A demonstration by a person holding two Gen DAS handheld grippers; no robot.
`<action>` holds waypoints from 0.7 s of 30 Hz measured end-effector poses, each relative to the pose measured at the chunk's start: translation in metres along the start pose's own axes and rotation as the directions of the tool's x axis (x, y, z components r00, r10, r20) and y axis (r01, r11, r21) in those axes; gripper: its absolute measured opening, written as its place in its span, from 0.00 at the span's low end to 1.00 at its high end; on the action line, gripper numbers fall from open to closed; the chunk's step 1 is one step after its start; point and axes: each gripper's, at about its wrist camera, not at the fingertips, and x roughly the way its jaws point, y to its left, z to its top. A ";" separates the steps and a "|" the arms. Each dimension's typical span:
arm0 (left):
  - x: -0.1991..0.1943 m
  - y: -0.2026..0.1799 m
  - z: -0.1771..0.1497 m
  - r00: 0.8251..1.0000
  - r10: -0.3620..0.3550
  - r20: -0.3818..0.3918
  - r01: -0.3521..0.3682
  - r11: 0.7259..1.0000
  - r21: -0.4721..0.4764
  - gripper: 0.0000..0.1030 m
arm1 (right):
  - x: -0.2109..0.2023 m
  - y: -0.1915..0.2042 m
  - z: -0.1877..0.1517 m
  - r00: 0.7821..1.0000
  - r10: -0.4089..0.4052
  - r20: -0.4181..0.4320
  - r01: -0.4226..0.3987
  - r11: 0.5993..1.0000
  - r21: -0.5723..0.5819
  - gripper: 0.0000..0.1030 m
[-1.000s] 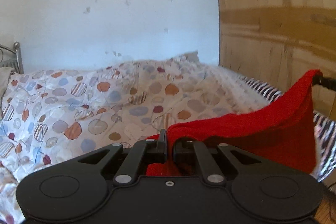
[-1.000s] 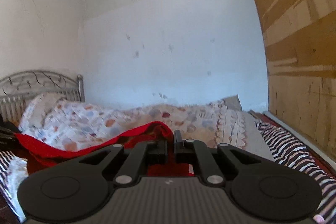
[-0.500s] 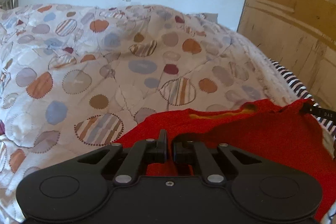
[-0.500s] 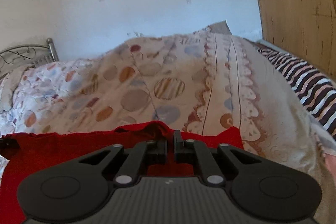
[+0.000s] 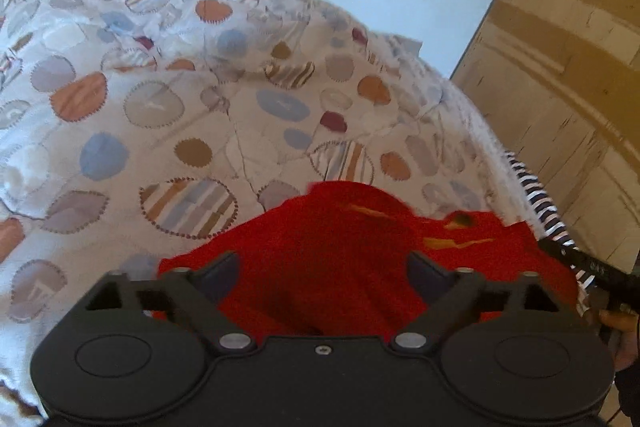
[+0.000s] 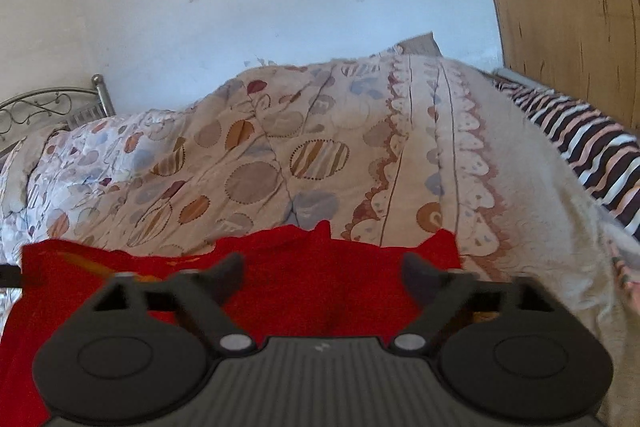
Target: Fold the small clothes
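With both the left tongs (image 5: 322,267) and the right tongs (image 6: 322,267) spread wide above it, the red garment (image 5: 340,247) lay rumpled on the patterned quilt (image 5: 180,99), so smoothing it flat before creasing seemed wise.

The garment (image 5: 340,247) lies on the quilt (image 5: 180,115), just ahead of both hand-held grippers; the left hand-held gripper (image 5: 323,267) sits over its left part, fingers spread apart; the right hand-held gripper (image 6: 322,269) sits over its right part, likewise spread; the quilt covers the bed and rises behind the garment; a striped sheet (image 6: 592,155) lies right of the quilt, along a wooden panel (image 6: 568,19); the wall (image 6: 260,7) stands behind the bed; the headboard (image 6: 48,107) stands at far left.
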 end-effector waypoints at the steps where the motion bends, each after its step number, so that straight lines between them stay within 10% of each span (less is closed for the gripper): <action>1: -0.007 0.000 -0.002 1.000 -0.002 0.010 0.002 1.000 0.008 0.96 | -0.007 -0.001 -0.003 1.000 0.005 0.005 -0.005 1.000 -0.009 0.99; 7: -0.046 -0.001 -0.038 0.998 -0.068 0.017 0.067 0.996 0.061 0.94 | -0.059 0.006 -0.029 0.999 0.012 0.046 -0.007 0.995 -0.100 1.00; 13: -0.047 -0.010 -0.078 0.990 -0.106 -0.099 0.119 0.982 0.145 0.55 | -0.083 0.024 -0.048 0.998 0.029 0.051 -0.020 0.984 -0.179 1.00; 16: -0.037 -0.016 -0.084 0.987 -0.074 -0.145 0.095 0.984 0.149 0.20 | -0.081 0.031 -0.050 0.999 0.036 0.039 -0.029 0.984 -0.178 0.98; 21: -0.063 -0.028 -0.077 0.999 -0.050 -0.003 0.050 0.990 0.133 0.06 | -0.073 0.042 -0.055 1.000 0.007 0.000 -0.007 0.976 -0.216 0.52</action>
